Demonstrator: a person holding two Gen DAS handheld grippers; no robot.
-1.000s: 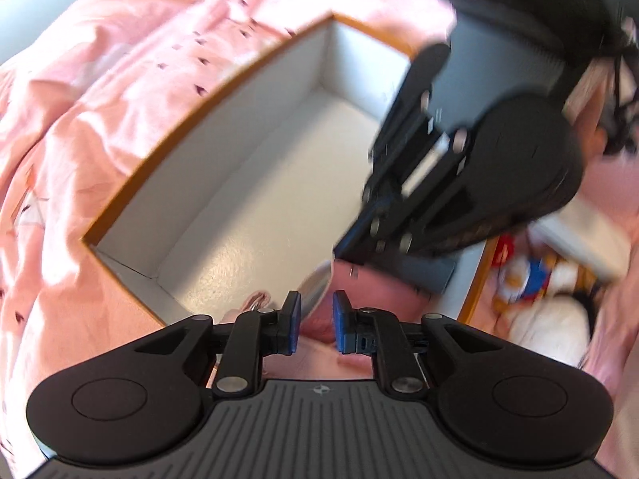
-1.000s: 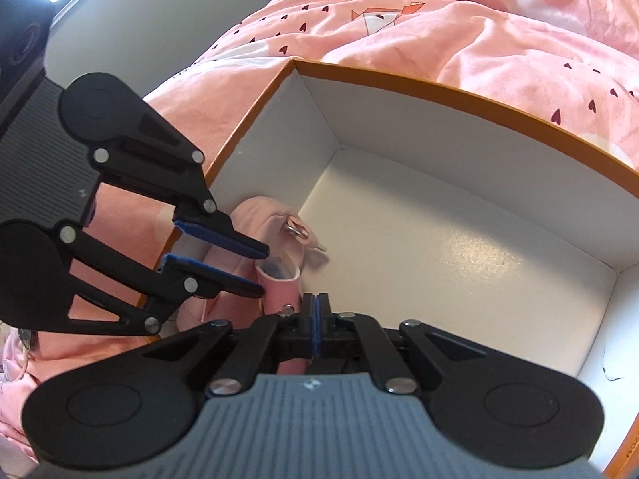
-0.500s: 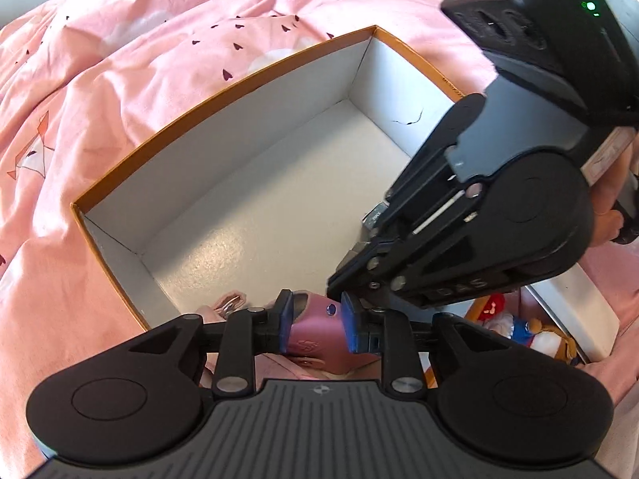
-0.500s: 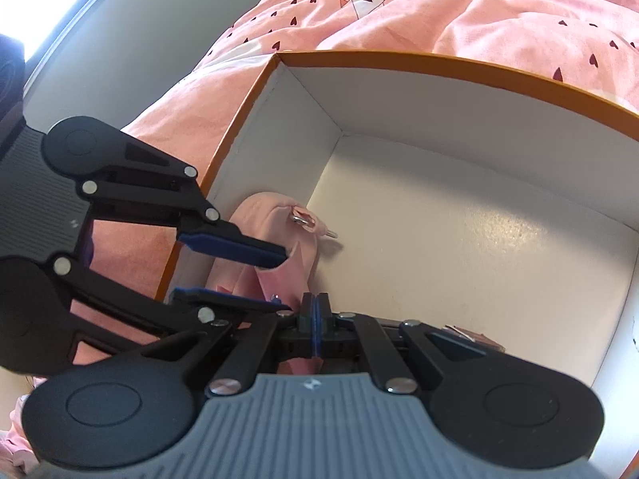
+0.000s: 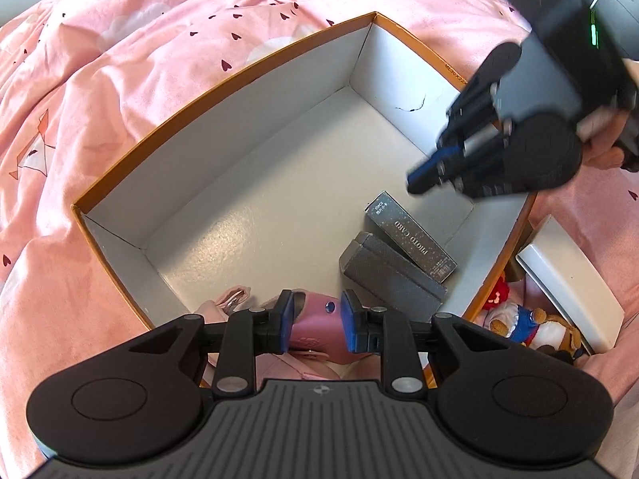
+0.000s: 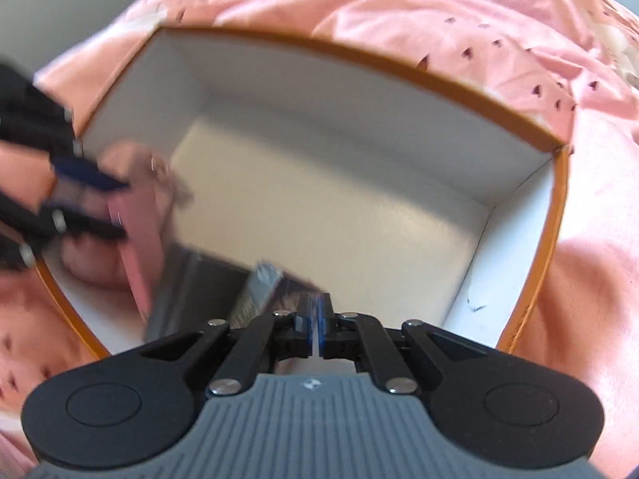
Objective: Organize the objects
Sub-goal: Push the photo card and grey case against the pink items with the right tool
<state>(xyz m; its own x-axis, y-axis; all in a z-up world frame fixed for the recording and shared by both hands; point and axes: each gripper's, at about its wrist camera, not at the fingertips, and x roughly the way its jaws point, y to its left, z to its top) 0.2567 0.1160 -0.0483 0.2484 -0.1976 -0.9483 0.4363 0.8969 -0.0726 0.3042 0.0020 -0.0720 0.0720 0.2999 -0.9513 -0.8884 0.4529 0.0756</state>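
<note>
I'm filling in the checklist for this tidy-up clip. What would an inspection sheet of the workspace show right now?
Surface: pink bedspread with a small dark heart print, rumpled.
Job's things: orange-rimmed box with a white inside; in it a PHOTO CARD box leaning on a grey box, and a pink case at the near wall.
Clutter: a plush toy and a white lidded box beside the orange-rimmed box.
Grippers: left tool has the pink case between its pads; right tool is shut on nothing, above the box.
Cables: nothing seen.
Surroundings: a pale wall strip behind the bed.
</note>
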